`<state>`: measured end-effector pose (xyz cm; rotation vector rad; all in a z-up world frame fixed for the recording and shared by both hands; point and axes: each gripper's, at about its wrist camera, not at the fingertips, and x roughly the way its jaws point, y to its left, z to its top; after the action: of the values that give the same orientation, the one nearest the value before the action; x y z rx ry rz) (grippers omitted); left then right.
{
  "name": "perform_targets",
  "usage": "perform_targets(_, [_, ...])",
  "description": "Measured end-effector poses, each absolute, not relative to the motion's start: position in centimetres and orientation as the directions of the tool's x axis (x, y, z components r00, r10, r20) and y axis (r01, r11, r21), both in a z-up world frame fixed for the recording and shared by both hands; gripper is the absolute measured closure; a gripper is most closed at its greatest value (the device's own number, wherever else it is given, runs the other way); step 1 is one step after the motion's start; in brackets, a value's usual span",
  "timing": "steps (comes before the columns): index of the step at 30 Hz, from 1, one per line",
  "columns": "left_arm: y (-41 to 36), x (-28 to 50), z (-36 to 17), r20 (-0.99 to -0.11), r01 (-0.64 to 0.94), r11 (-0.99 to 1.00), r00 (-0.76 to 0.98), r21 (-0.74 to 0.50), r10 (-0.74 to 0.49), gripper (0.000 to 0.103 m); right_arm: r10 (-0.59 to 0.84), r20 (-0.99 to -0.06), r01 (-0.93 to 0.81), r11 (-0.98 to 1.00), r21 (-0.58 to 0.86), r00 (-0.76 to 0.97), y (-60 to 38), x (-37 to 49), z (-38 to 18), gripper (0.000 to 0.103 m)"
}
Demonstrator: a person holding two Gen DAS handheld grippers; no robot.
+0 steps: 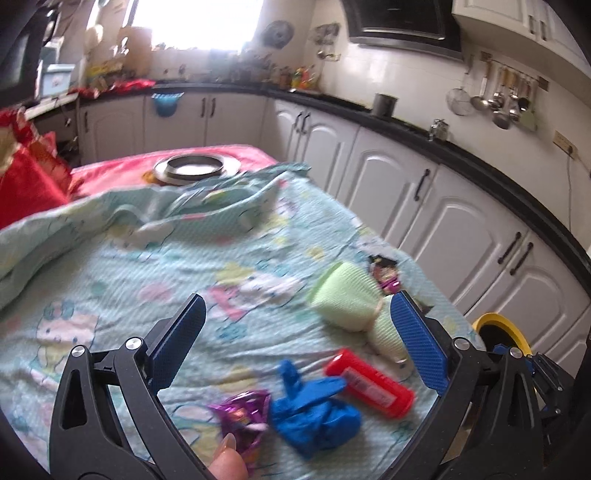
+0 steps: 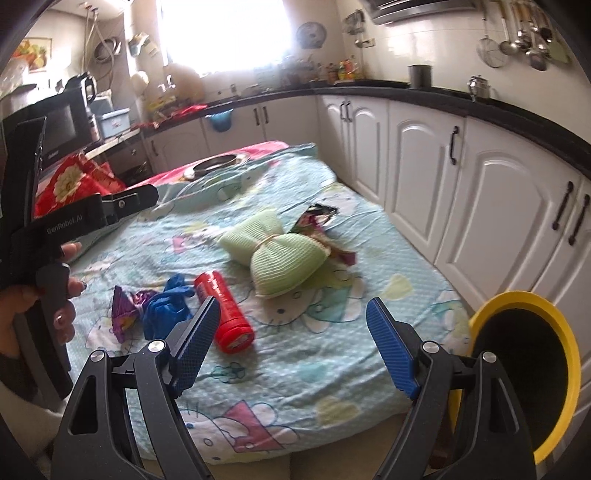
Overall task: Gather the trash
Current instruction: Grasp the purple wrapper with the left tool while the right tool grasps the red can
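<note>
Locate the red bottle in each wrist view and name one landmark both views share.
Left wrist view: the red bottle lies low and right of centre on the cloth, just right of the blue glove.
Right wrist view: the red bottle lies left of centre, beside the right gripper's left finger.
Shared landmark: the green bow-shaped sponge, beyond the bottle in both.

A home kitchen is showing here. White cabinets (image 2: 424, 155) with dark handles are running along the walls under a black worktop (image 2: 443, 99). Ladles and a strainer (image 2: 491, 50) are hanging on the tiled wall, a microwave (image 2: 62, 125) is sitting at the left end, and a window (image 2: 221, 33) is glaring above jars and bottles standing at the worktop's far edge.
</note>
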<state>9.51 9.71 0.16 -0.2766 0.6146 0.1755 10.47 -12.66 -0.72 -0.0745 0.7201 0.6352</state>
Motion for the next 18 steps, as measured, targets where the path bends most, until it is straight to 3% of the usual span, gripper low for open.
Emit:
perform_targets(11, [13.7,7.8,-3.0,-0.681,-0.317,0.911,0.73,-0.265,0.056,0.011,0.538,-0.682,-0.64,0.757,0.131,0.496,-7.9,11.4,-3.0,0.027])
perform_targets(18, [13.5,7.3,-4.3,-0.725,-0.273,0.917,0.689,-0.291,-0.025,0.03,0.54,-0.717,-0.662,0.735,0.147,0.441,-5.7,12.3,-4.7,0.04])
